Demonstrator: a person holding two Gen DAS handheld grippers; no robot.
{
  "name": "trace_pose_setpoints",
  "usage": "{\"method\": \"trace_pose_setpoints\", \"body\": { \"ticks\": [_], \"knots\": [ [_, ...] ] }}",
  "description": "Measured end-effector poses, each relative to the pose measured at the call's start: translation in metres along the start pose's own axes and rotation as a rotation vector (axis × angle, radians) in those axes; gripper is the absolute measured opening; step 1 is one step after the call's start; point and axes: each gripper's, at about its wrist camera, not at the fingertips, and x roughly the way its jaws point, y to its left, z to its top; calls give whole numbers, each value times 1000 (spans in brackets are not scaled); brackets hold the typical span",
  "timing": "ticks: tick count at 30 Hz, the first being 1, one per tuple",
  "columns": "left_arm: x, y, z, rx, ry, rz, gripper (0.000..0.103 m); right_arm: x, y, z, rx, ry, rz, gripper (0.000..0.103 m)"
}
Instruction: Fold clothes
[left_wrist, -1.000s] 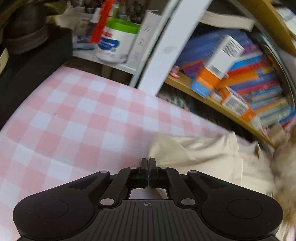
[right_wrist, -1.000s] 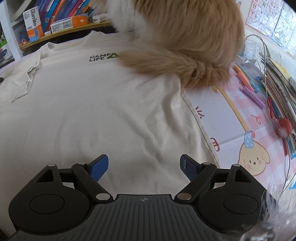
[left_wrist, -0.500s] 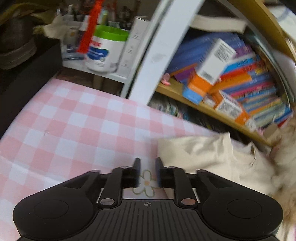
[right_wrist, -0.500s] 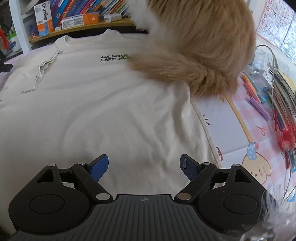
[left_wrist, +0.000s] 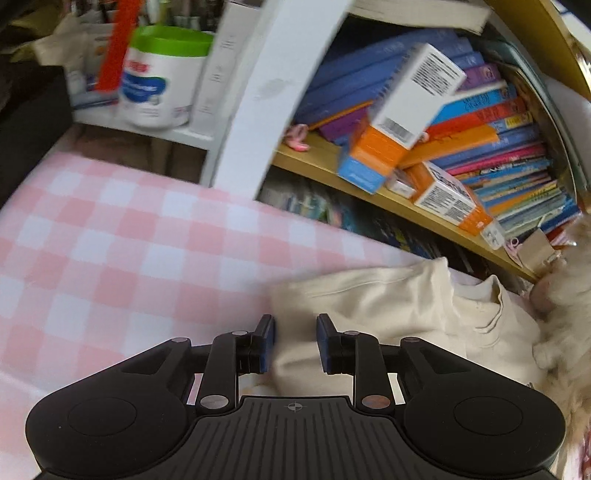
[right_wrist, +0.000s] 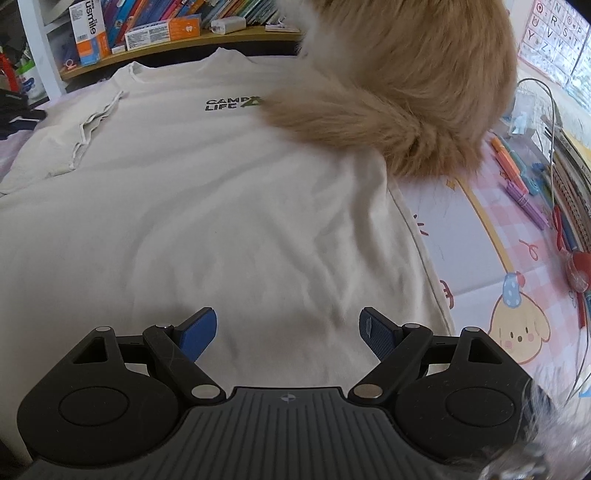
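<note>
On the wooden shelf, books, boxes.

A curved wooden shelf crammed with colourful books stands ahead of the hand-held gripper, beyond the pink-and-white checked surface; a white upright post rises beside it.
</note>
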Motion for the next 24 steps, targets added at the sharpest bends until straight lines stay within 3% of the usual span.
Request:
{"method": "trace_pose_setpoints", "body": {
  "ticks": [1, 2, 5, 8, 10, 12, 15, 17, 18, 20, 24],
  "knots": [
    [3, -4, 1, 7, 2, 5, 9, 0, -1, 0, 4, 0, -2, 84],
    [5, -9, 3, 35, 6, 15, 2, 1, -2, 0, 11, 2, -2, 84],
    [10, -28, 12, 181, -24, 94, 1, 1, -3, -3, 31, 20, -3, 84],
    [16, -28, 35, 147, -88, 156, 1, 2, -1, -7, 39, 35, -6, 84],
    [28, -23, 39, 122, -60, 178, 1, 2, 0, -9, 33, 40, -5, 84],
    [34, -20, 32, 107, -49, 150, 2, 1, 2, -11, 21, 42, -1, 84],
    [30, -12, 24, 46, -62, 110, 10, -5, 3, -11, -1, 27, -2, 84],
    [17, -2, 20, 4, -78, 119, 35, -8, 3, -11, -7, 17, -6, 84],
    [8, 3, 17, -14, -92, 126, 40, -9, 1, -10, -5, 10, -10, 84],
    [-13, 11, 7, -45, -110, 94, 43, -10, -2, -9, 8, 1, -15, 84],
    [-37, 20, -19, -117, -29, -3, 43, -6, -11, -10, 45, 3, -12, 84]
  ]
}}
